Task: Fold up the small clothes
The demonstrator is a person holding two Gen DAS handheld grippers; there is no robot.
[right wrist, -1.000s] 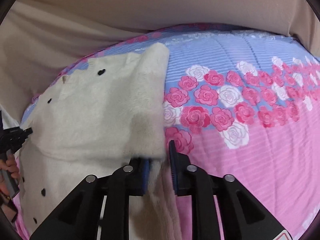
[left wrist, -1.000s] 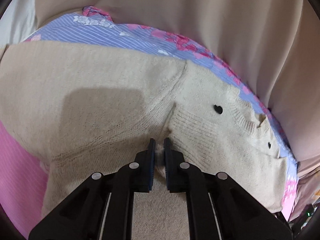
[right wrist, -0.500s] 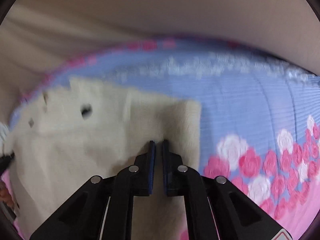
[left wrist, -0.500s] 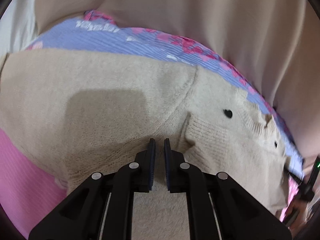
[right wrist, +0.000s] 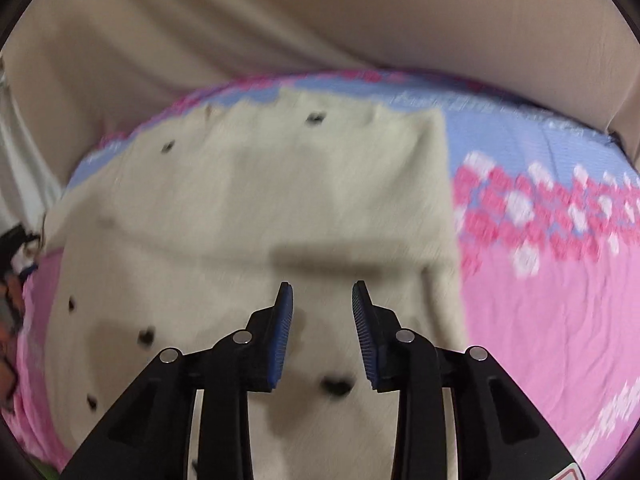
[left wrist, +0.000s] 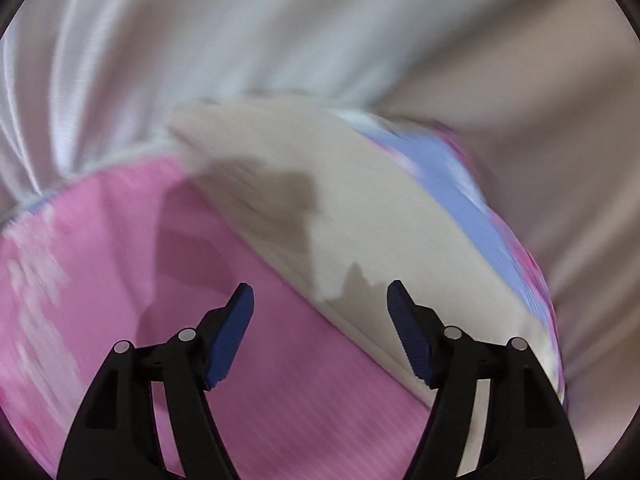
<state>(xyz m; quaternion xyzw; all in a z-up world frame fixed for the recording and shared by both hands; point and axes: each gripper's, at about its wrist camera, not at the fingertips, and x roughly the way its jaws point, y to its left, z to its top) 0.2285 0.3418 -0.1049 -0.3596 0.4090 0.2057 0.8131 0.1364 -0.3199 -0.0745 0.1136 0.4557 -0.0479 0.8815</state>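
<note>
Now both sets of jaws are opening with nothing between them — your left gripper (left wrist: 320, 300) over pink bedsheet (left wrist: 120, 280), your right gripper (right wrist: 322, 300) above the cream sweater (right wrist: 240, 208) at frame centre. Check the folded edge lies straight before regripping — flatten any ridge first.

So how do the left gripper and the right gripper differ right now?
The left gripper gapes wider than the right gripper. The left hangs mostly over the pink sheet at the cream sweater's edge; the right hangs over the sweater's middle. Both have opening jaws with nothing between them.
</note>
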